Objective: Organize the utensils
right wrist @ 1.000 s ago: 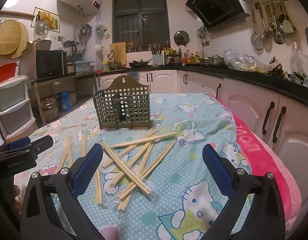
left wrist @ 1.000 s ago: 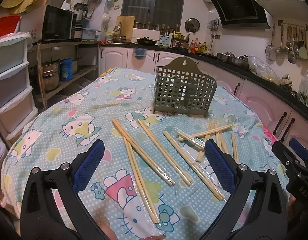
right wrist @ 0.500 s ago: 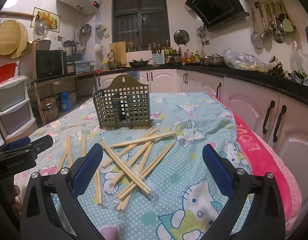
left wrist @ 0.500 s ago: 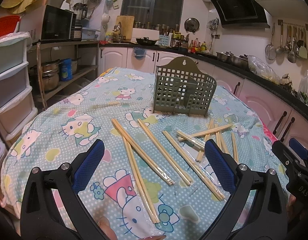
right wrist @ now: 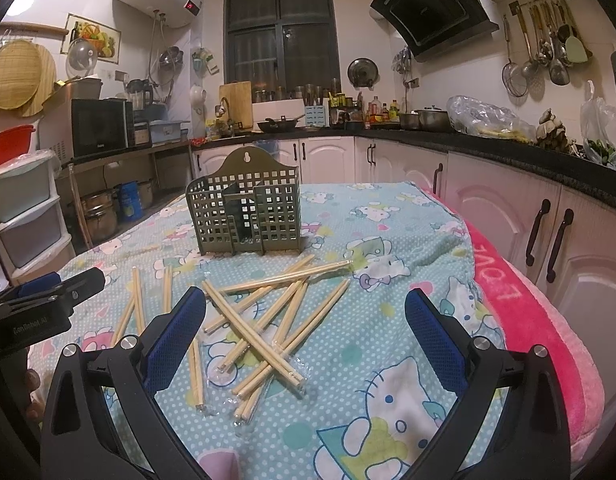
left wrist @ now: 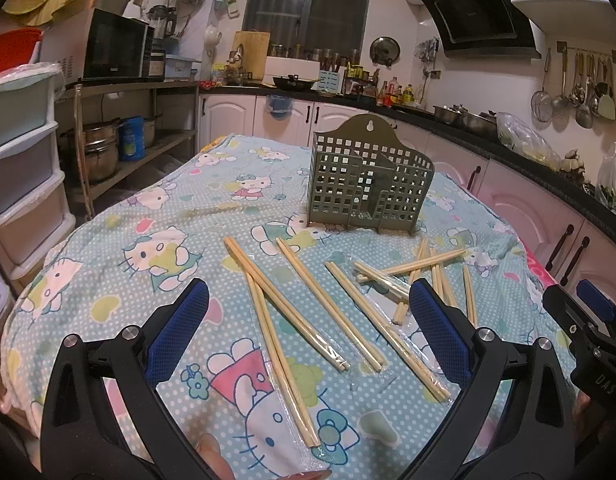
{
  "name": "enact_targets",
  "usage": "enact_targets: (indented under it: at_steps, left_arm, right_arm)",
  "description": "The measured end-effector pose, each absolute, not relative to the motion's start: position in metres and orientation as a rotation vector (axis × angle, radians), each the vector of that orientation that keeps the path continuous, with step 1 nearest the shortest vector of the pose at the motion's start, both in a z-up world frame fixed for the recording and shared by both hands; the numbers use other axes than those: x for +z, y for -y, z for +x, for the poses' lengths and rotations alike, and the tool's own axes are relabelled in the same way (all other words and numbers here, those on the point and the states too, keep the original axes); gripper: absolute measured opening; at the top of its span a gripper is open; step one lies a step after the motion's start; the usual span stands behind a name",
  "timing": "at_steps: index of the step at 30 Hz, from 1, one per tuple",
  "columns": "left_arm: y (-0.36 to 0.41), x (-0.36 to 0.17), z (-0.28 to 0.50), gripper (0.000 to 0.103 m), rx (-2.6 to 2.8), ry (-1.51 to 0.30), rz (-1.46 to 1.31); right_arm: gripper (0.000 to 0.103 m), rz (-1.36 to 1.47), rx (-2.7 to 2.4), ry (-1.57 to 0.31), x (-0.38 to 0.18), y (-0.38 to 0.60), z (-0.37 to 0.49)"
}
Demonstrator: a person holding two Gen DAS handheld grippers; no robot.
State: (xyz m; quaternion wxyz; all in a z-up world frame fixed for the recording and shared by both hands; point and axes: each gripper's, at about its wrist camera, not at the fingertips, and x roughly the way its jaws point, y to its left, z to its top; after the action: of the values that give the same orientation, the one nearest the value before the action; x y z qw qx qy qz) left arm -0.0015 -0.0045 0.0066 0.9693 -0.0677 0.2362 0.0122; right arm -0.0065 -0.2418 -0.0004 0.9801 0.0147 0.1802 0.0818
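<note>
Task barely started, judging by layout: nothing sorted yet. Table under the cartoon-print cloth (left wrist: 156,216) carries everything. Green slotted holder (left wrist: 367,184) upright at the far middle of the table, divided into compartments, looks empty through the grid walls; nothing sticking above the rim in either view. Wrapped chopsticks (left wrist: 292,300) all loose on the cloth on the near side of the holder, apart from it: a spread of long pairs on the left, a crossed heap (right wrist: 268,312) on the right, some lying over others, clear wrappers on. Left gripper (left wrist: 308,320) hovering above the left spread, jaws wide apart, nothing held. Right gripper (right wrist: 306,328) over the crossed heap, jaws likewise spread, nothing between them. Remaining, as a judgement: every chopstick pair to be picked up and stood in the holder; crossed ones likely need untangling first, wrappers may slip in the pads.
</note>
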Motion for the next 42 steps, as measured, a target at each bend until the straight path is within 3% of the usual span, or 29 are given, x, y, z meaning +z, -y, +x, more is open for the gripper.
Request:
enact_targets:
  at_steps: [25, 42]
  left_arm:
    - [0.001, 0.006, 0.002, 0.092, 0.033, -0.487, -0.152]
    - [-0.064, -0.003, 0.037, 0.092, 0.093, -0.607, -0.269]
  right_arm:
    - [0.097, 0.01, 0.19, -0.383, 0.001, 0.233, -0.002]
    - [0.097, -0.148, 0.389, -0.555, 0.009, 0.176, 0.062]
